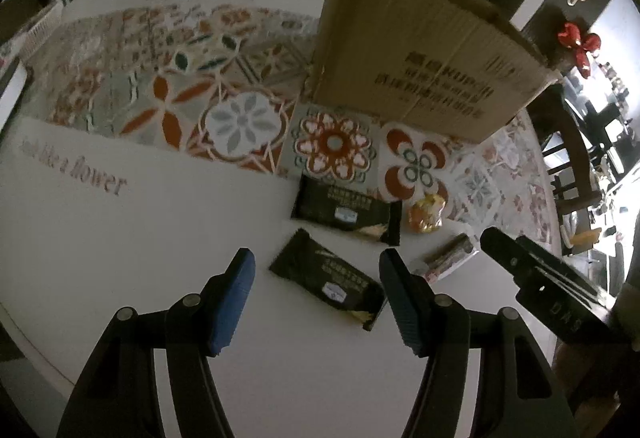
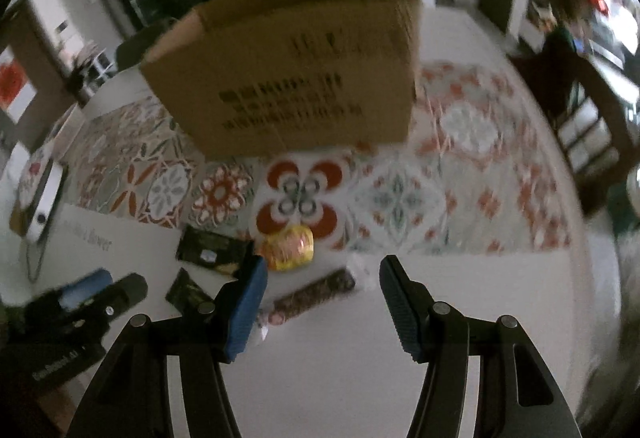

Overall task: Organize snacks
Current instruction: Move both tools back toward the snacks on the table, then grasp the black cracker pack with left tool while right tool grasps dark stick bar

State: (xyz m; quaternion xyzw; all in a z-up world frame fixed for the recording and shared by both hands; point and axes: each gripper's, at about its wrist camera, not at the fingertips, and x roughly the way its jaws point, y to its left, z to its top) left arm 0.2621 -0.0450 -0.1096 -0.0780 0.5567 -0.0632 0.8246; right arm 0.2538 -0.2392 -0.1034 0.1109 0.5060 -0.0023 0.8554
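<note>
Two black snack packets lie on the white table: a near one [image 1: 328, 284] between my left gripper's [image 1: 316, 302] open fingers, and a far one [image 1: 346, 208] behind it. A yellow-orange wrapped snack [image 1: 427, 213] and a clear-wrapped brown bar [image 1: 446, 258] lie to the right. The cardboard box [image 1: 420, 50] stands behind them. In the right wrist view my right gripper [image 2: 320, 302] is open above the brown bar [image 2: 316, 296], with the yellow snack [image 2: 289, 248] and black packets [image 2: 212, 250] [image 2: 188, 288] ahead left, and the box [image 2: 296, 74] beyond.
A patterned tile mat [image 1: 200, 86] covers the table's middle. The right gripper shows at the right in the left wrist view [image 1: 536, 274]. The left gripper shows at the left in the right wrist view [image 2: 92, 298]. A wooden chair [image 2: 592, 126] stands at the right. A white device [image 2: 44, 206] lies far left.
</note>
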